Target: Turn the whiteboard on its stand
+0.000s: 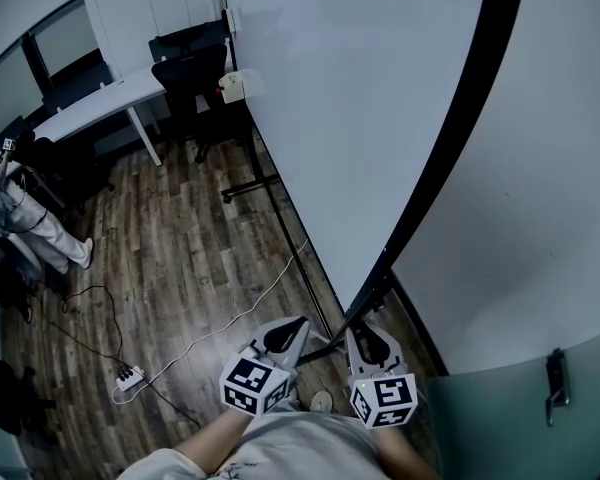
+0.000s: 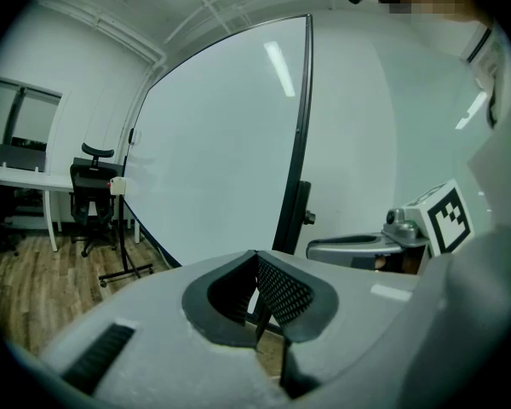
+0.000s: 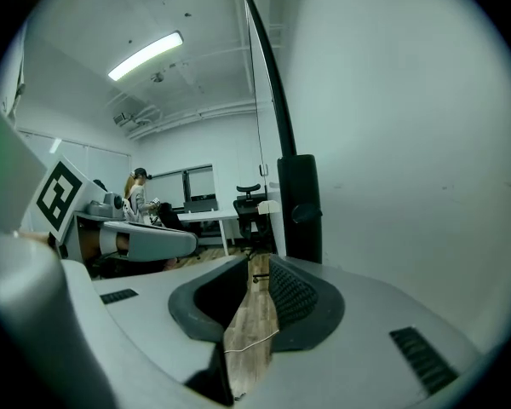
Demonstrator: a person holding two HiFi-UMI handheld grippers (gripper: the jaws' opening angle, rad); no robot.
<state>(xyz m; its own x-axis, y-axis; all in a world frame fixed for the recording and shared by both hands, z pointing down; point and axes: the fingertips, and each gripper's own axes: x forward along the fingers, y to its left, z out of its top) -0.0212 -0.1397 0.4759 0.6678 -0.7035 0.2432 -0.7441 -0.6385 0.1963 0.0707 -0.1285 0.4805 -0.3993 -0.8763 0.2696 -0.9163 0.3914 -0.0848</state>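
Observation:
The whiteboard [image 1: 350,118] is a tall white panel with a black frame edge [image 1: 460,128]. It stands on a black stand whose foot [image 1: 325,348] lies just ahead of both grippers. My left gripper [image 1: 292,330] is held low before the panel's near end. In the left gripper view its jaws [image 2: 257,262] meet at the tips with nothing between them, and the whiteboard [image 2: 213,160] and its pivot bracket [image 2: 294,216] lie beyond. My right gripper [image 1: 365,336] points at the board's end post [image 3: 298,207]. Its jaws [image 3: 257,267] stand apart with only floor showing between them.
A white wall [image 1: 540,218] runs close behind the board at the right, and a door with a handle [image 1: 555,383] is at the lower right. A white cable [image 1: 240,313] and a power strip [image 1: 130,376] lie on the wood floor. A desk [image 1: 100,103], office chairs [image 1: 190,68] and a person [image 1: 30,218] are at the left.

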